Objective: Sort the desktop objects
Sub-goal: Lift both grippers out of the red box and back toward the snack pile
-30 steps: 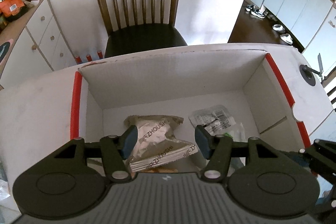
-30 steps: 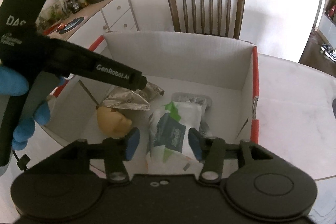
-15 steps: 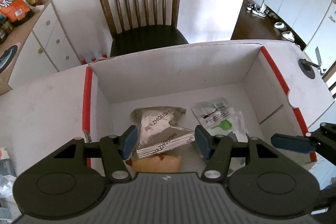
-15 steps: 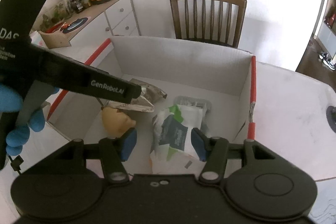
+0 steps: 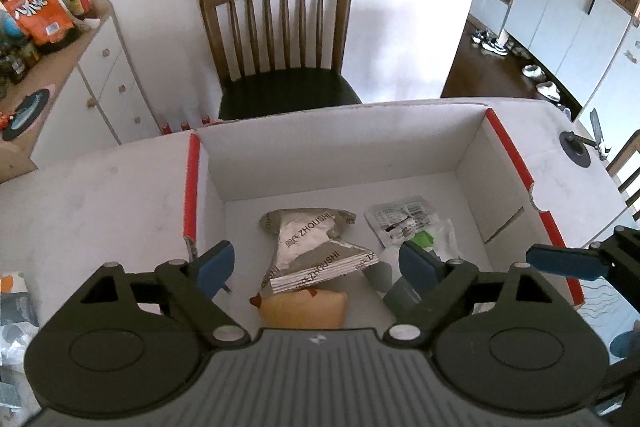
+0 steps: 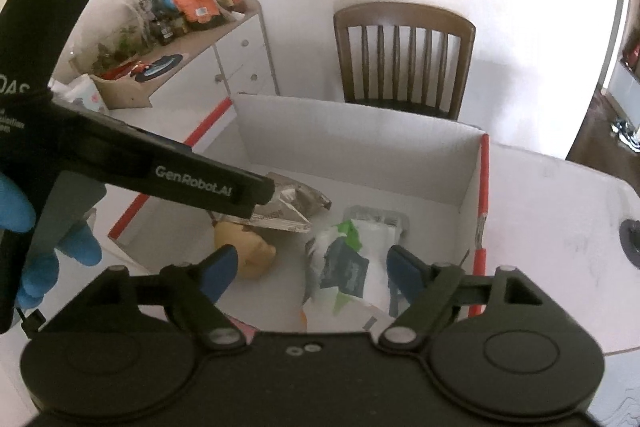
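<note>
A white cardboard box (image 5: 340, 155) with red edges stands on the white table. In it lie a silver snack packet (image 5: 316, 247), a yellow soft item (image 5: 304, 309), a white and green wipes pack (image 5: 436, 239) and a clear barcode sachet (image 5: 400, 219). My left gripper (image 5: 316, 267) hovers over the silver packet, its jaws opening, its pads touching nothing. My right gripper (image 6: 312, 267) hangs above the wipes pack (image 6: 360, 251), jaws also opening, pads clear of it. From the right wrist, the box (image 6: 360, 147) and silver packet (image 6: 292, 207) show partly behind the left gripper's body.
A wooden chair (image 5: 280, 47) stands behind the table. A white drawer cabinet (image 5: 100, 79) with an orange snack bag (image 5: 36, 11) is at the left. A black round table fitting (image 5: 576, 151) is at the right. A blue-gloved hand (image 6: 16, 203) holds the left gripper.
Both pairs of jaws have spread much wider. Both grippers have lifted up and back from the box, so more of its floor and the yellow item shows.
</note>
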### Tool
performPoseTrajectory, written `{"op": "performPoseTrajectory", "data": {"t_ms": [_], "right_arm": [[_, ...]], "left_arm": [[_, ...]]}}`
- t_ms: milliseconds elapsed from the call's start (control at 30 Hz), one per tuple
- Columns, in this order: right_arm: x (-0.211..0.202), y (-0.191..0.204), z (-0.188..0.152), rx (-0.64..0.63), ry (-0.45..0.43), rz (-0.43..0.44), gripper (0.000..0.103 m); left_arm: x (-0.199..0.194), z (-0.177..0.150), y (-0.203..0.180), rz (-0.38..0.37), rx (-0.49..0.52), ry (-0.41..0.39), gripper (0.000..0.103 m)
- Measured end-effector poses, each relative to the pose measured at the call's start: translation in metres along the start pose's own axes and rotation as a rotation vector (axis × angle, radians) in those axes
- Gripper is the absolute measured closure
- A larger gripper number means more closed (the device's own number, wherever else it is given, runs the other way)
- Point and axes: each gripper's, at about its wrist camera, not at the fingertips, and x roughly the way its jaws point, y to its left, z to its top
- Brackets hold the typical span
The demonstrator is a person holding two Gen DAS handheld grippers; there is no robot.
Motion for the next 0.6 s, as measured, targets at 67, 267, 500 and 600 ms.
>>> {"op": "performPoseTrajectory", "data": {"t_ms": [67,267,500,600], "right_arm": [[-0.004,0.0,-0.001,0.004,-0.006,0.011,0.019],[-0.02,0.002,-0.004,0.001,-0.04,0.0,0.018],[-0.039,0.003,-0.008,0.016,-0.055,-0.021,0.017],[-0.046,0.005,-0.011,0.018,-0.059,-0.028,0.017]], "left_arm": [[-0.005,-0.002,-0.001,0.008,0.005,-0.013,0.005],[-0.021,-0.005,-0.001,0.005,0.002,-0.04,0.003],[-0.042,-0.016,-0.004,-0.013,0.011,-0.063,0.002],[-0.05,-0.02,-0.003,-0.022,0.005,-0.071,0.002]]}}
